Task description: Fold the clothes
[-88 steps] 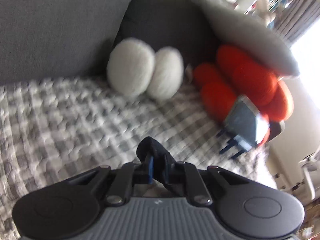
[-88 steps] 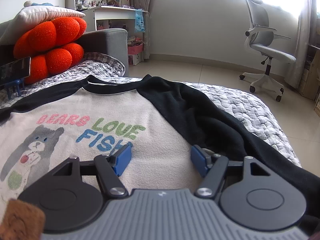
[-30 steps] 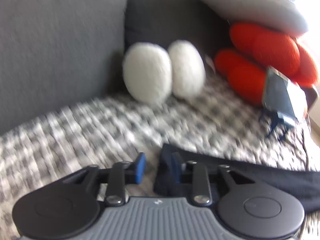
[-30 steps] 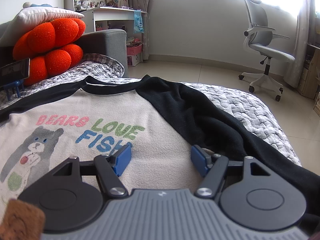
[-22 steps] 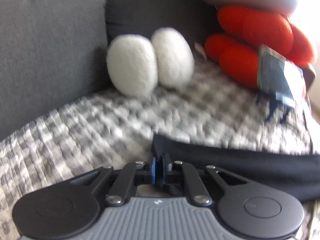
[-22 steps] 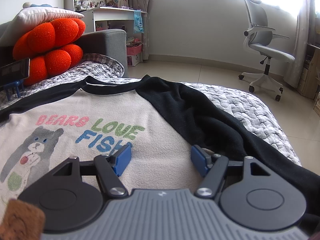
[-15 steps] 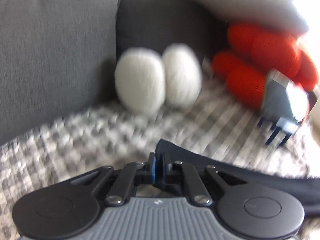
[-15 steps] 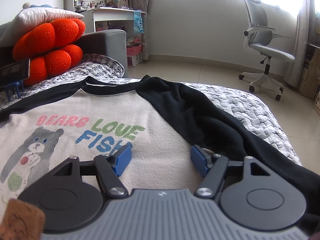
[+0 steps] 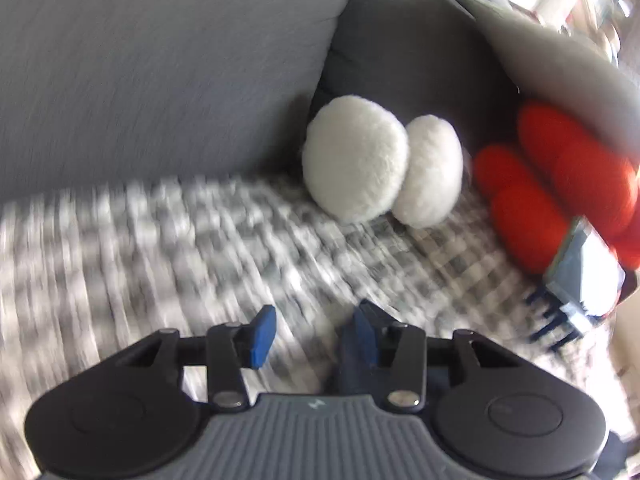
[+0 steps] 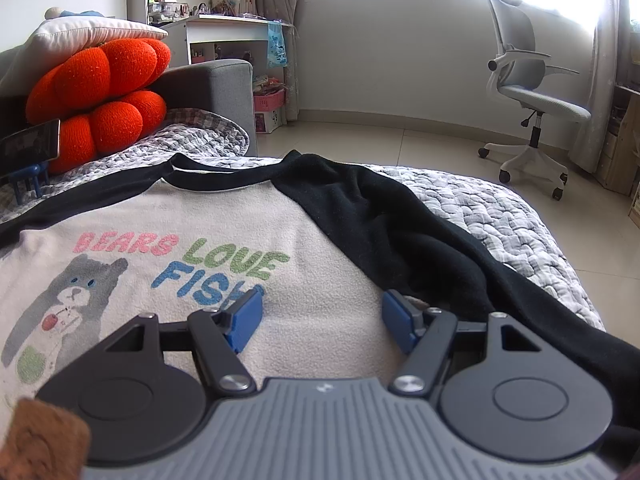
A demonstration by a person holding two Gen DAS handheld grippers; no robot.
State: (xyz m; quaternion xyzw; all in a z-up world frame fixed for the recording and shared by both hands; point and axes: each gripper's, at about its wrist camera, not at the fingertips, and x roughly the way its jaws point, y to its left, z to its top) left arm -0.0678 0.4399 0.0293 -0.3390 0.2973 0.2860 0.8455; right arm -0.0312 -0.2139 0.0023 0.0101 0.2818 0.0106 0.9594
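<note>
Left gripper (image 9: 308,334): jaws apart, nothing clamped; held above the checked quilt (image 9: 160,248). A dark strip sits against the inner side of the right finger; whether it is cloth cannot be told through the blur.
Right gripper (image 10: 320,320): jaws spread wide, nothing gripped; held low over the cream front of the sweatshirt (image 10: 248,248).
Sweatshirt: laid flat, front up, on the quilt; cream body with black collar and black sleeves; a grey bear and the words "BEARS LOVE FISH" are printed on the chest. The sleeve on the right is bunched and trails toward the edge of the quilt.
Cushions: a white plush pair (image 9: 380,164) is set against the grey sofa back (image 9: 160,60); an orange knotted cushion (image 10: 100,92) is placed beside it, under a pale pillow (image 10: 84,36).
Phone (image 10: 30,146): propped on a small blue stand, just in front of the orange cushion.
Office chair (image 10: 532,100): stood on the tiled floor, well apart from the sofa.
</note>
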